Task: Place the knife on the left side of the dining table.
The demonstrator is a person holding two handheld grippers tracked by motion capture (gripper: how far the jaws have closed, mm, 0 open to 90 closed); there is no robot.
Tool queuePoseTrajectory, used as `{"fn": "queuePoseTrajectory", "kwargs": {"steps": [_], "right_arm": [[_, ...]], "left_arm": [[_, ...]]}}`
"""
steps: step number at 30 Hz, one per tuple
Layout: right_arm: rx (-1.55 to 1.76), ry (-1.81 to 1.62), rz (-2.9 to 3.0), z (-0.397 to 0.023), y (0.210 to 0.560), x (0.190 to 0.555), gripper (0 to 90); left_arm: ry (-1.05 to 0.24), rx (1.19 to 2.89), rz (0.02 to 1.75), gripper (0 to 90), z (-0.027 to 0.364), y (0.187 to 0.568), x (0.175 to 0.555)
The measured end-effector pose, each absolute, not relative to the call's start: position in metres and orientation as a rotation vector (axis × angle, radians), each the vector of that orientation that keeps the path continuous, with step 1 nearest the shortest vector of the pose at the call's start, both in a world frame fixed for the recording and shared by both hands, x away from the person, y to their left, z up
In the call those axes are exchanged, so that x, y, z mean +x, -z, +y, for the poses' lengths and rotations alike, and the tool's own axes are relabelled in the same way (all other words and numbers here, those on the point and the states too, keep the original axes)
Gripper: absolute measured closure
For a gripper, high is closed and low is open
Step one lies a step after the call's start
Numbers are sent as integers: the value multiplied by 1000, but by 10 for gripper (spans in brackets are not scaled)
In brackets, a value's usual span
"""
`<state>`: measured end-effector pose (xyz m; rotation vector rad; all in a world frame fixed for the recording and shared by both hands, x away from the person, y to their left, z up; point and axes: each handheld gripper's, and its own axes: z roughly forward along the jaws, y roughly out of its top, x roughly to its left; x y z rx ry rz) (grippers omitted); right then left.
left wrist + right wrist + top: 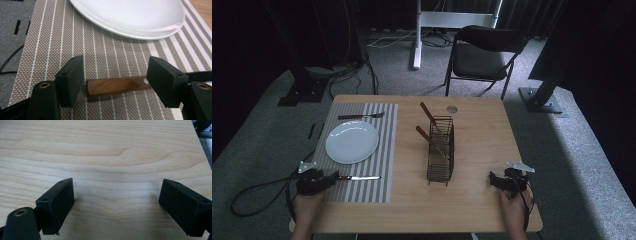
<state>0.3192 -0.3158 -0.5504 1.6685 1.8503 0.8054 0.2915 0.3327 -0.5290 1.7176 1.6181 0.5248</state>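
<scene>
Black jaws of the left claw (116,82) stand spread wide, one on each side of the knife (117,86), whose brown wooden handle lies flat on the striped placemat (50,37) between them, butt end close to one jaw and the far end of the handle passing behind the other. Neither jaw seems to touch the wood, so the knife rests free on the mat, on the near side of the white plate (130,17), parallel to the plate's near edge. Judging by this, the step in hand is laying or straightening the knife beside the plate, and to do it well the claw should be lifted straight up and back so that neither jaw drags the handle askew; if a fresh grip is wanted, the jaws should close squarely across the handle's middle, not on its tip, so the blade does not swing. From above, the left claw (319,181) sits at the mat's near left corner, with the knife (359,177) pointing away from it, well short of the plate (352,141); a fork (361,116) lies beyond the plate, and a wire caddy (441,150) with two more wooden handles stands to the plate's right on the desk (482,135). The right claw (116,202), also spread and holding nothing, rests over bare wood far to the plate's right (507,181).
</scene>
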Motion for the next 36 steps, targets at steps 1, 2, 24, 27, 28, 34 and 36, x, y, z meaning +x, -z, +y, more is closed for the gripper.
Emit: {"fn": "queuePoseTrajectory", "kwargs": {"steps": [1, 2, 24, 27, 28, 34, 36], "right_arm": [[1668, -806, 1850, -316, 550, 319, 122], [1668, -805, 1851, -316, 550, 319, 122], [1668, -806, 1850, -316, 550, 319, 122], [1668, -806, 1850, -316, 550, 319, 122], [1668, -805, 1851, -316, 550, 319, 121], [1669, -806, 1850, -316, 550, 319, 122], [1669, -806, 1850, -316, 550, 319, 122]], "left_arm": [[-523, 1719, 1612, 307, 332, 528, 288], [-519, 1719, 1608, 307, 330, 527, 285], [-615, 1752, 1619, 0, 313, 540, 242], [-688, 1750, 1630, 0, 314, 542, 242], [-700, 1753, 1631, 0, 314, 542, 242], [-754, 1786, 1614, 0, 314, 542, 243], [-753, 1785, 1618, 0, 314, 542, 243]]}}
